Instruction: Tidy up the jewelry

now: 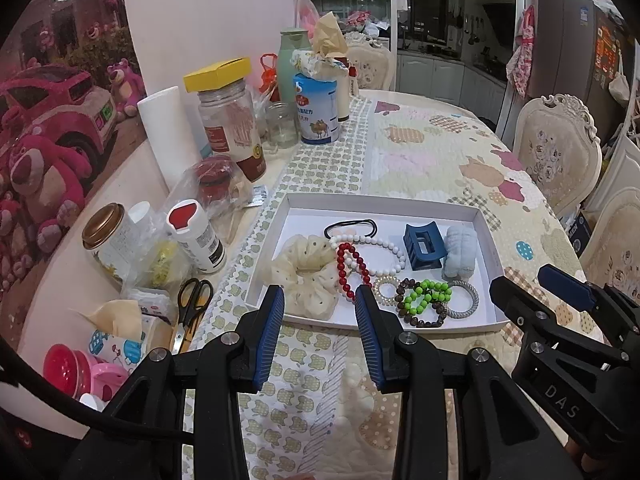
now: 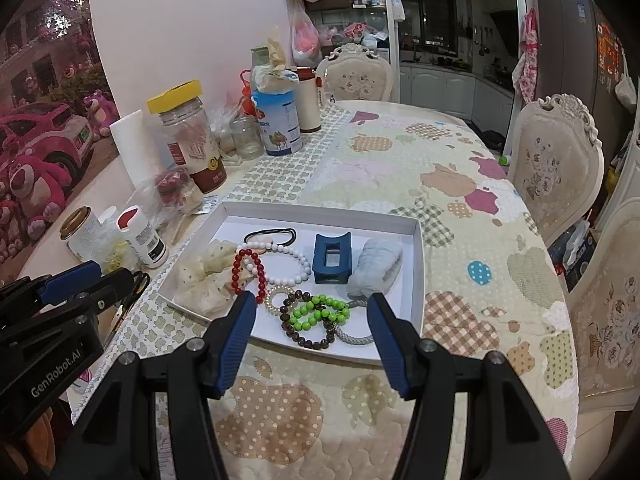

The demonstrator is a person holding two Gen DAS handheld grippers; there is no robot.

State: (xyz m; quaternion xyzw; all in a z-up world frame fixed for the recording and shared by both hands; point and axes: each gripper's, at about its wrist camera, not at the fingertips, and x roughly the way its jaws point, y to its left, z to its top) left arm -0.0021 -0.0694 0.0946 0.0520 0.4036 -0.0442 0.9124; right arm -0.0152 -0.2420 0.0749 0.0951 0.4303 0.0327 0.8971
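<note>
Two spread, empty tools, left tool (image 1: 319, 295) and right tool (image 2: 311, 305), before one white tray (image 2: 418, 280) of four bead bracelets.

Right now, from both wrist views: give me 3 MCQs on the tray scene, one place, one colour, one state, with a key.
1. Where does the blue claw clip sit?
A. in the white tray
B. on the quilt beside the tray
C. among the jars on the left

2. What colour is the bead bracelet lying across the dark brown bead bracelet?
A. yellow
B. bright green
C. purple

3. What state is the right gripper in?
A. shut on the scrunchie
B. shut, empty
C. open, holding nothing

Key: 1 A, the clip stands between the white bead bracelet and the pale blue scrunchie. 2 B, its beads are lime green. 3 C, the fingers stand wide apart short of the tray.
</note>
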